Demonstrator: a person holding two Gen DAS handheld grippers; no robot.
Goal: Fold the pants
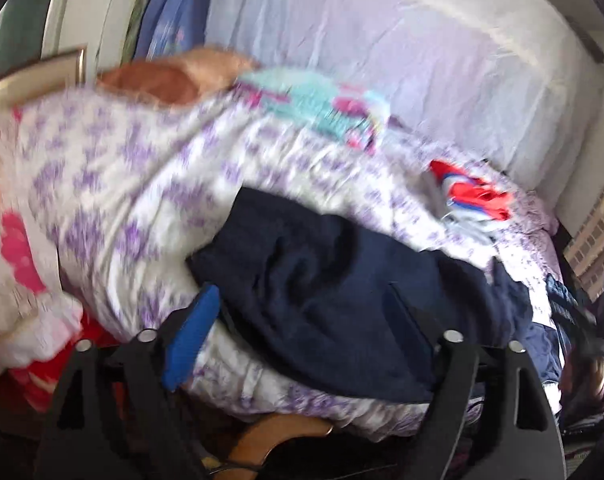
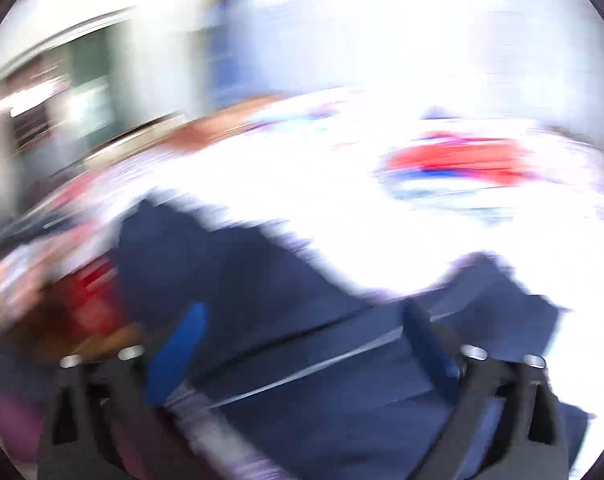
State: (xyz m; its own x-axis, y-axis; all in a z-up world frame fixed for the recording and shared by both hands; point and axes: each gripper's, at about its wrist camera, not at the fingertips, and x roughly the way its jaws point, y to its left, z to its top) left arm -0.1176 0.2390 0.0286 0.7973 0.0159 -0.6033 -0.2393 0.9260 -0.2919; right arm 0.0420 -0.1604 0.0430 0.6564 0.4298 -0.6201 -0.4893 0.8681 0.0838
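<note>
Both my grippers, left (image 1: pixel 302 304) and right (image 2: pixel 302 332), have fingers spread wide, gripping nothing. Navy pants (image 1: pixel 321 280) lie rumpled on the purple-flowered bedspread (image 1: pixel 114 184), spanning the gap between each pair. Right view heavily blurred.

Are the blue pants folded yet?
Not yet. The dark blue pants lie bunched and wrinkled on the purple flowered bedspread, no neat fold showing. Both the left tool and right tool are open over them. All the folding is left.
</note>
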